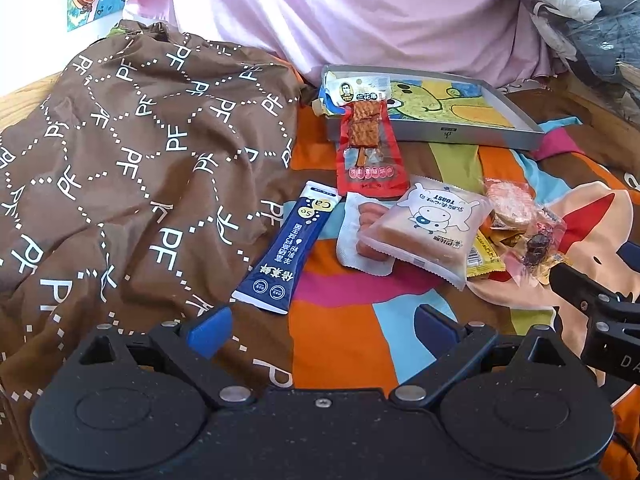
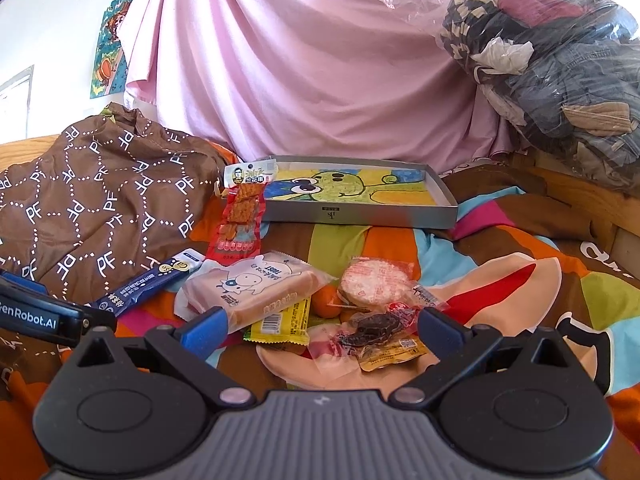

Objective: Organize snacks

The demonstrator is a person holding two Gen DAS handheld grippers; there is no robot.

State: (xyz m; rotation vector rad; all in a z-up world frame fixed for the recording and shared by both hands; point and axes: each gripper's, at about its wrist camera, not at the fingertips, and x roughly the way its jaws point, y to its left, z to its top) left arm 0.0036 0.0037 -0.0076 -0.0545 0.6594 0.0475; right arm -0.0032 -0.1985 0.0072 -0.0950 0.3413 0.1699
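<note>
Hovering low over the colourful bedspread [image 1: 340, 340], the left gripper [image 1: 320, 322] points forward with its blue-tipped fingers [image 1: 208, 326] spread wide and nothing between them; a dark blue stick pack [image 1: 286, 248] lies just ahead of it, partly on the brown patterned cloth [image 1: 132, 152]. The right gripper [image 2: 322, 326] sits level beside it, also spread wide and gripping nothing, its fingers [image 2: 438, 328] flanking a small heap of snacks without touching them as far as can be told. In that heap a clear packet with a dark snack [image 2: 376, 332] lies nearest, over a yellow wrapper [image 2: 282, 320]; a round pale cracker pack [image 2: 374, 282] sits just behind, and a toast pack [image 2: 248, 284] printed with a cartoon cow lies to the left, overlapping another white-edged packet. Farther back, a long red skewer snack pack [image 2: 240, 216] leans with its top end resting on the rim of a shallow grey tray [image 2: 360, 216], whose floor shows a green cartoon drawing. Pink fabric [image 2: 312, 72] hangs behind the tray, and a bagged bundle of clothes [image 2: 548, 60] is at the far right.
</note>
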